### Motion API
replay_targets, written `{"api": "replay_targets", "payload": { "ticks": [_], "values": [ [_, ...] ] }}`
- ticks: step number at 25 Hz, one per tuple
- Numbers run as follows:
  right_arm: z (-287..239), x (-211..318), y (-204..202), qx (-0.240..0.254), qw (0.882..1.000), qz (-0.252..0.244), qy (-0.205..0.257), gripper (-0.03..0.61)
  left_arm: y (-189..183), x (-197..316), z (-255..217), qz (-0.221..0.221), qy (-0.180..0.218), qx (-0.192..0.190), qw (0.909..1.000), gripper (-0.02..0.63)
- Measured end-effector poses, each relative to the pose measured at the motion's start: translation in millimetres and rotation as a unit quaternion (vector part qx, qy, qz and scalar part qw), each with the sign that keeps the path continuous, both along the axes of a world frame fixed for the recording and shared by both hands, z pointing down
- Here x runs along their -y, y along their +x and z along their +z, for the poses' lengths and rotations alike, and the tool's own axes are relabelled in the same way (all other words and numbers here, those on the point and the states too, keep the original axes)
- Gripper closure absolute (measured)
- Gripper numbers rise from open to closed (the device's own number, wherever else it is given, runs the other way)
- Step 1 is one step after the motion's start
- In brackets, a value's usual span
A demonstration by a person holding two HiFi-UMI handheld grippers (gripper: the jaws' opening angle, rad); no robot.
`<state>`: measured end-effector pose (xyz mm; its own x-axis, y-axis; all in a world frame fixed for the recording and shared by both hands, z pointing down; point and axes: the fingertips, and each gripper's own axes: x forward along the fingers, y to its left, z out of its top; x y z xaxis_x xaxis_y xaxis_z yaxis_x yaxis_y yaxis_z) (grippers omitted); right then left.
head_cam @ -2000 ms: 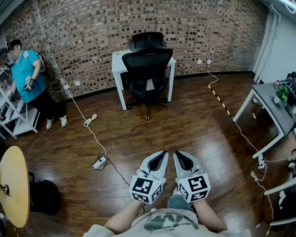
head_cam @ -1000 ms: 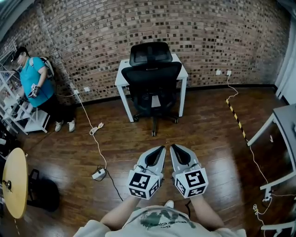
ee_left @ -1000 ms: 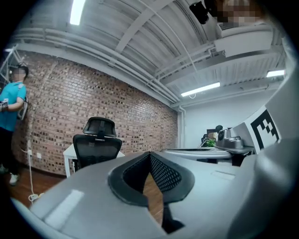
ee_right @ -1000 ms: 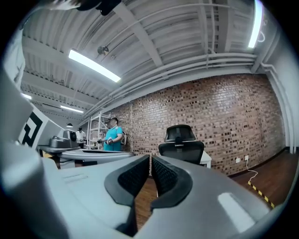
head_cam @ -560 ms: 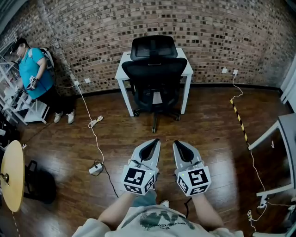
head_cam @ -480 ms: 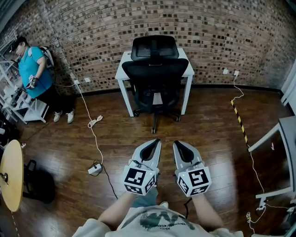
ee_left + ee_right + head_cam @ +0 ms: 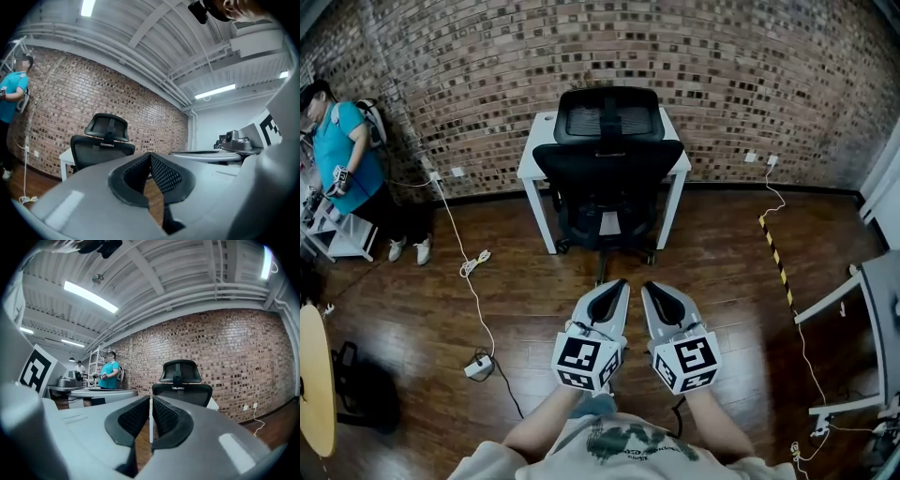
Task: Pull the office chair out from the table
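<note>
— While the office chair (image 7: pixel 607 178) is sitting pushed in at the white desk (image 7: pixel 534 155) by the brick wall, backrest facing the person, what are the tongs doing?
— Left tongs (image 7: pixel 617 289) and right tongs (image 7: pixel 647 291) are pointing level at the backrest, side by side, well short of it. Each pair is pressing shut on nothing.
— Why shut and centred?
— Judging only: nothing is being gripped yet, and they are lining up on the backrest, the likely pulling point. They are needing to open first. White cable (image 7: pixel 470 266) is lying on the floor to the left, off that line.
</note>
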<state>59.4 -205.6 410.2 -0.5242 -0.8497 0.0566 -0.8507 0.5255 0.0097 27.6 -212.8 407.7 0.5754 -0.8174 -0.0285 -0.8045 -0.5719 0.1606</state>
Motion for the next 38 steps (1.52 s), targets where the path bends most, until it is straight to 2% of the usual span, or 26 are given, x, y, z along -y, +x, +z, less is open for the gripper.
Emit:
{"api": "replay_targets", "payload": {
  "ticks": [8,15,24,26,30,38],
  "values": [
    [-7.4,89.3,-22.8,-0.015,1.000,0.007,0.000,0.575,-13.9,89.8,-12.0,0.029,0.008,-0.014,0.9994,0.597],
    [-17.3,136.8,-33.1,-0.012,1.000,-0.009,0.020,0.566,-31.6,139.9,-15.8,0.056,0.015,-0.028,0.9979,0.595],
    [-15.4,195.3,-32.4,-0.020,0.998,-0.049,0.021,0.501,-37.7,198.0,-15.0,0.060,0.029,0.003,0.9978,0.557],
    [-18.7,209.1,-31.1,-0.018,0.997,-0.066,0.031,0.457,-34.3,211.9,-18.2,0.065,0.035,0.006,0.9972,0.536],
    [-27.4,241.9,-33.9,-0.016,0.994,-0.095,0.051,0.454,-32.9,242.4,-26.1,0.056,0.052,0.024,0.9967,0.515],
    [-35.4,303.7,-19.4,-0.031,0.991,-0.112,0.065,0.428,-48.1,304.1,-36.2,0.029,0.071,0.044,0.9961,0.485]
  ]
}}
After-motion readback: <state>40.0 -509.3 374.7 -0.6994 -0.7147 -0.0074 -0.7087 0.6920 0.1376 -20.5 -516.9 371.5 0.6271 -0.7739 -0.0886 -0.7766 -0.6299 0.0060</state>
